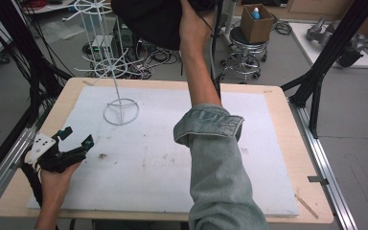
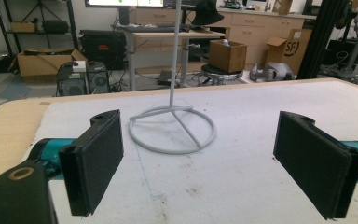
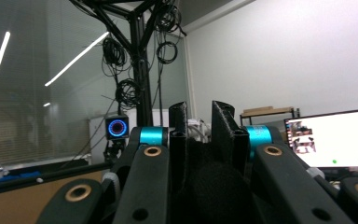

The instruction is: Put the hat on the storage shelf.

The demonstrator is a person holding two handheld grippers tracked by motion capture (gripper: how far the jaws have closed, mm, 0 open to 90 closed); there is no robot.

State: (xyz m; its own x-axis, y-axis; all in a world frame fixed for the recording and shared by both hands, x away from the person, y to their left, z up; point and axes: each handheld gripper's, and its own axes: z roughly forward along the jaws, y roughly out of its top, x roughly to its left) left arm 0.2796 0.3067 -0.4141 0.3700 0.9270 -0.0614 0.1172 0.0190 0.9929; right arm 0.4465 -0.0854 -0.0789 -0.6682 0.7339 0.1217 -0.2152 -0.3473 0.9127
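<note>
Black hat (image 1: 148,21): held high above the far edge of the table (image 1: 278,139), beside the upper arms of the white wire stand (image 1: 117,72). In the right gripper view, dark fuzzy fabric, probably the hat's brim, is clamped between the near-closed jaws of the right gripper (image 3: 199,140). The raised right forearm and denim sleeve (image 1: 218,163) are seen in the high view. Stand's ring base is set on the white mat (image 1: 163,158). Left gripper (image 1: 72,139) is held low at the near left edge, jaws wide apart, nothing between them. Cardboard box (image 1: 257,24) noted on a stool beyond the table, a blue-capped bottle (image 1: 255,13) inside.
</note>
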